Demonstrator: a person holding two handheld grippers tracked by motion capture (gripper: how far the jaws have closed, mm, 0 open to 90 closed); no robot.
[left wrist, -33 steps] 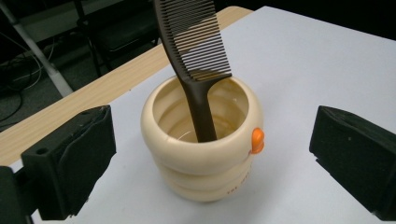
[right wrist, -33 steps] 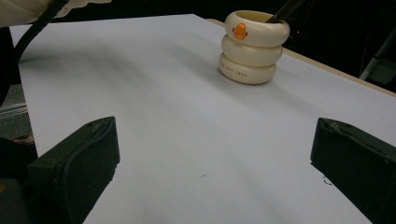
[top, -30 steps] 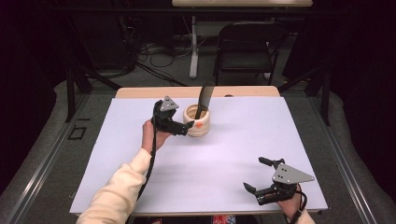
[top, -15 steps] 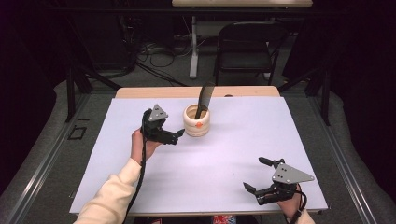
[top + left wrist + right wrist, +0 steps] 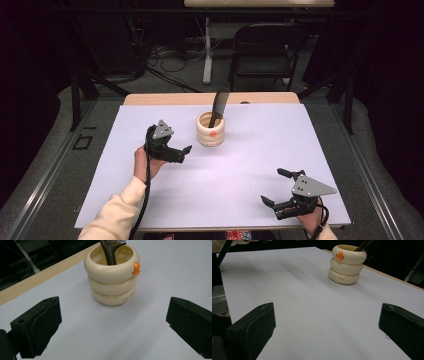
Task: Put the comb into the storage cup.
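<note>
Fingers wide & empty on my left gripper [image 5: 181,151], frame centre-left, just beside cream holder [image 5: 210,129] w/ black comb [image 5: 219,105] already standing inside; right gripper [image 5: 277,186] wide too, lower right; looks done

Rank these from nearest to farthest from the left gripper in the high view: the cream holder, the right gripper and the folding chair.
From the left gripper:
1. Cream holder, just to its right on the white table cover, with a black comb standing in it.
2. Right gripper, at the table's near right corner.
3. Folding chair, on the floor beyond the table's far edge.
</note>
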